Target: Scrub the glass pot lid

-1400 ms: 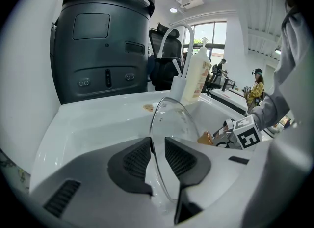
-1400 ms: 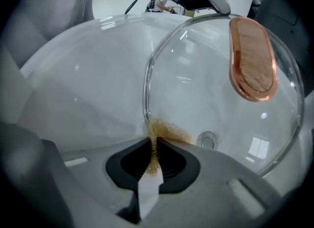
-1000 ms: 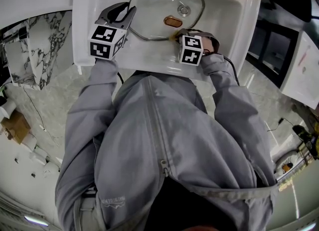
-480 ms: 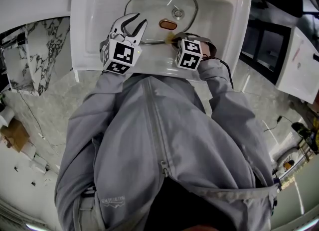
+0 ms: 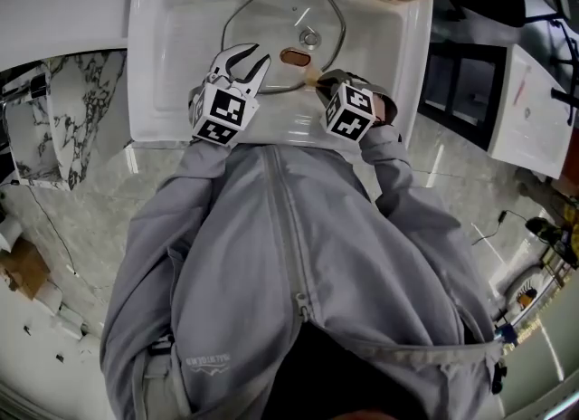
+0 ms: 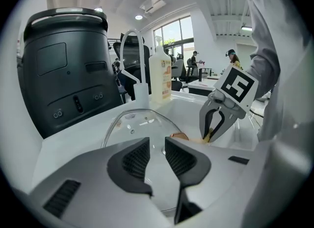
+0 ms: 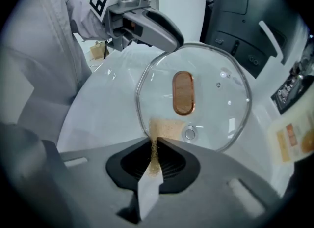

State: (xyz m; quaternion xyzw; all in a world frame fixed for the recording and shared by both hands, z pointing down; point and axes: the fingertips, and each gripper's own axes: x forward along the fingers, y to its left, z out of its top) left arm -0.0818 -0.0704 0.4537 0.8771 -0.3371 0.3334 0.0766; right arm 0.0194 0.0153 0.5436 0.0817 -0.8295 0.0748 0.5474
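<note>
At the far left of the left gripper view stands a black appliance [image 6: 68, 74] on the counter, and beside it the white sink [image 5: 172, 56] opens out. Our left gripper [image 5: 248, 54] hangs over the near left part of the basin with its jaws apart and nothing between the pads, pointing at the rim of the glass pot lid [image 5: 271, 22]. The lid lies in the middle of the sink, its copper-coloured handle [image 7: 183, 93] and small steam vent [image 7: 189, 134] toward our side. We judge it stiff, fairly heavy for its size, breakable, and slick if wet, so it may skate on the smooth basin under a scrubbing stroke. The safest hold looks to be the metal rim or the handle, not the bare glass. To the right, our right gripper [image 7: 153, 143] is clenched on a thin scouring pad [image 7: 164, 128], tan on one face and white on the other, whose free end reaches over the lid's near edge. Whether the pad actually presses on the glass we cannot tell. Nor can we tell which face of the lid is up, or whether it lies flat. In the left gripper view its near rim is hidden behind our own jaws. Behind the sink, a faucet [image 6: 140, 60] and a bottle [image 6: 160, 77] stand.
</note>
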